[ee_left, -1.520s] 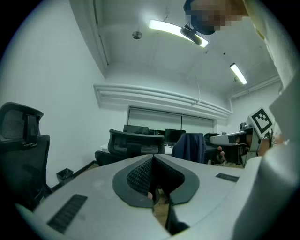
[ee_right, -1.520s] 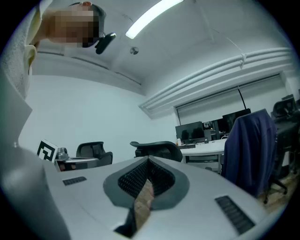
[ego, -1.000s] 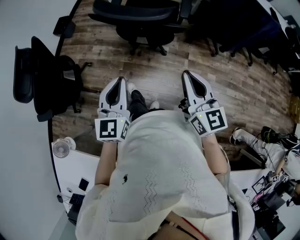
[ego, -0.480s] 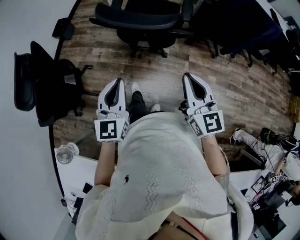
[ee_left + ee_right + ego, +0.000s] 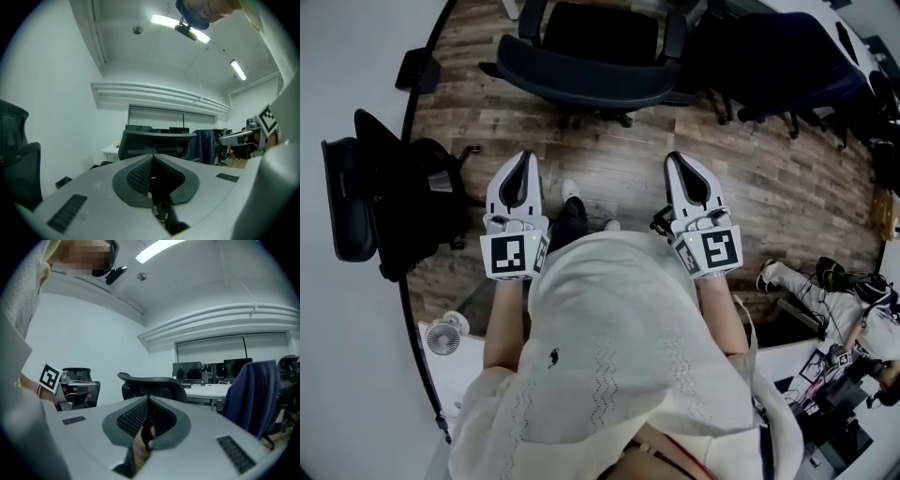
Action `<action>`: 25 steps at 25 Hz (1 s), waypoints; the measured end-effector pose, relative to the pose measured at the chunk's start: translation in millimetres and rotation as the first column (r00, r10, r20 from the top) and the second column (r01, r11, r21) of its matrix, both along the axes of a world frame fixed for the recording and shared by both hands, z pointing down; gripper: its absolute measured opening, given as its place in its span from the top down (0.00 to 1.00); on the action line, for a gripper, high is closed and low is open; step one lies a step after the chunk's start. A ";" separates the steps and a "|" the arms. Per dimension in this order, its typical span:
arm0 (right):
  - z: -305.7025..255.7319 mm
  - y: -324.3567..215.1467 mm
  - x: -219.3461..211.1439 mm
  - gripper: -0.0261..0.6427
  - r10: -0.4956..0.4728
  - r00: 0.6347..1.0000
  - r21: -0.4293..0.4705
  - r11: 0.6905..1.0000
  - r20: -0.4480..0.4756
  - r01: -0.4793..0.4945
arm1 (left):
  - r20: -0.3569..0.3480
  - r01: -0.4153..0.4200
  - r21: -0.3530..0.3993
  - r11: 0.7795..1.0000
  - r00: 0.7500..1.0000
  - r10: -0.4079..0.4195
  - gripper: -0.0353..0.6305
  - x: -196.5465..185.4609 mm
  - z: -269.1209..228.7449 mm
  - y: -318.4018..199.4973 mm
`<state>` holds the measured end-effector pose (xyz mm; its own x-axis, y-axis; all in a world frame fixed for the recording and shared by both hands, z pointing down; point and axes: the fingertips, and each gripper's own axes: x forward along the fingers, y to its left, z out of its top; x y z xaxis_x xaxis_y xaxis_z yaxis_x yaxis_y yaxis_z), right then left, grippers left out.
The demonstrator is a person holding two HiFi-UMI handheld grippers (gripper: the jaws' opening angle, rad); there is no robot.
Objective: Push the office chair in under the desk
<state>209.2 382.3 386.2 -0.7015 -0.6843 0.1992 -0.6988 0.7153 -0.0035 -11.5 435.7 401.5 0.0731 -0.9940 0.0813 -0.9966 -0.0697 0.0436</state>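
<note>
Office chair [image 5: 581, 70] ahead, another chair [image 5: 394, 202] left, fan [image 5: 442, 338] on desk [image 5: 459, 380]

Light is bright and even, falling from above. In the left gripper view a ceiling strip light [image 5: 180, 24] glares white, its middle blown out, and a second strip [image 5: 238, 69] shines farther right. The right gripper view catches another strip [image 5: 159, 249] at its top edge. White walls take a cool, greenish tint. Both gripper views are round fisheye pictures with black corners, and straight ceiling lines bow. The left gripper [image 5: 153, 154] and right gripper [image 5: 147, 396] sit close to the lens and look soft; the room behind is sharper. In the head view the wood floor [image 5: 787, 178] carries only faint shadows, the black office chair [image 5: 581, 82] loses detail, and edges curve strongly.
</note>
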 end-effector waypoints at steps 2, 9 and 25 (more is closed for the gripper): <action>2.8 -9.9 -6.2 0.93 0.019 1.000 0.002 1.000 -0.010 -0.019 | 0.007 -0.013 0.003 1.000 1.000 0.013 0.93 -9.0 1.7 -11.9; 12.1 -41.3 -18.6 0.92 0.093 0.994 0.009 0.996 -0.052 -0.092 | 0.026 -0.049 -0.025 0.998 0.998 0.049 0.93 -37.9 14.4 -47.1; 50.7 -86.2 -30.0 0.83 0.191 0.908 0.111 0.981 -0.373 -0.160 | 0.309 -0.199 -0.101 0.975 0.925 0.221 0.92 -79.0 33.1 -106.7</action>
<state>179.2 296.1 436.8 -0.4501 -0.8130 0.3695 -0.7503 0.5686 0.3371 -90.5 329.0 434.6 0.2396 -0.9501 0.1998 -0.9219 -0.2872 -0.2601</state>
